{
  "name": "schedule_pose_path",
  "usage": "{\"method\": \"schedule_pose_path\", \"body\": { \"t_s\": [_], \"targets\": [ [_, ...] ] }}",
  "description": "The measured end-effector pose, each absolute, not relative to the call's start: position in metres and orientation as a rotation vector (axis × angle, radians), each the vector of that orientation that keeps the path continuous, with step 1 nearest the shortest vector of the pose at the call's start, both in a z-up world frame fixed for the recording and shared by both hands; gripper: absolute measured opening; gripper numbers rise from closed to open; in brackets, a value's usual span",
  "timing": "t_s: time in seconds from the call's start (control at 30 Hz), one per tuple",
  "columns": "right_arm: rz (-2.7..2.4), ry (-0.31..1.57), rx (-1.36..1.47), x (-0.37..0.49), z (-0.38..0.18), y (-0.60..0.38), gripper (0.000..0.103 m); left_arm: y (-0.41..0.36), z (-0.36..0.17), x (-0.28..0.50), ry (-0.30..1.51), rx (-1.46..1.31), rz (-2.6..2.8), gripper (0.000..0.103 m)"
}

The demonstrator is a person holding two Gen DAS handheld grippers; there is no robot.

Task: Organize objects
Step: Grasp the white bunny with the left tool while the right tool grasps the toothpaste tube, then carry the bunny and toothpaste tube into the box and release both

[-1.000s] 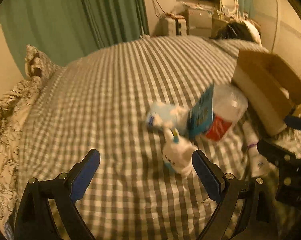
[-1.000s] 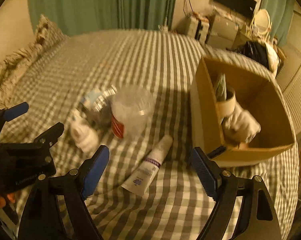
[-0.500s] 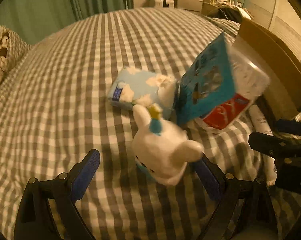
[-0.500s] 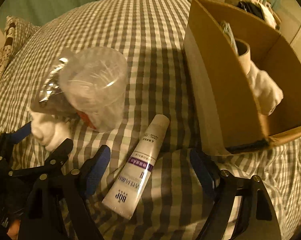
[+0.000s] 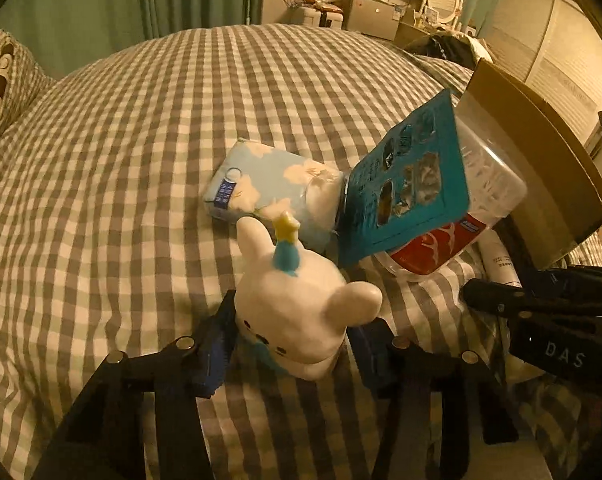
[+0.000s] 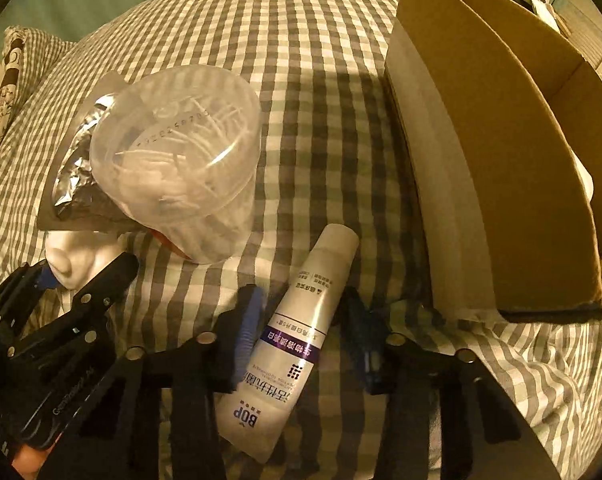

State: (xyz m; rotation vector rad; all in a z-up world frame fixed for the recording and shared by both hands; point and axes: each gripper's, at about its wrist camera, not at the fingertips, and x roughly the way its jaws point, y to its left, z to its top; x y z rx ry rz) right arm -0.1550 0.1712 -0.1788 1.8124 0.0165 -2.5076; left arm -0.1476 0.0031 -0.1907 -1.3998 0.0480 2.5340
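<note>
White plush toy [image 5: 301, 312] now clamped by left fingers [image 5: 221, 344] — right fingers [image 6: 249, 320] closing around tube [image 6: 297, 340].

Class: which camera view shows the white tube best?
The right wrist view: the white tube lies full length on the checked bedspread, label readable. The left wrist view shows only a sliver of it behind the plastic tub.

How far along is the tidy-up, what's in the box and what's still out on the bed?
Done: cardboard box holds something white. In hand: left gripper shut on the plush toy; right gripper closing around the white tube. Left on the bed: cotton swab tub, blue card pack, cloud-print pack.
</note>
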Motion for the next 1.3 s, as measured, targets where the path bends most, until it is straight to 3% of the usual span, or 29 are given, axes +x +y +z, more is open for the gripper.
{"method": "schedule_pose_path", "body": {
  "t_s": [0.3, 0.8, 1.3],
  "targets": [
    [-2.542, 0.068, 1.712, -0.131, -0.163, 0.160, 0.021, -0.008, -0.161, -0.116, 0.064, -1.406, 2.654, 0.053],
    [-2.623, -0.003, 1.344, -0.076, -0.083, 0.152, 0.021, -0.013, -0.074, -0.062, 0.081, -1.212, 2.800, 0.053],
    [-2.719, 0.023, 1.030, -0.026, 0.022, 0.186, 0.021, 0.032, 0.011, -0.048, 0.111, -0.970, 2.782, 0.053]
  ]
}}
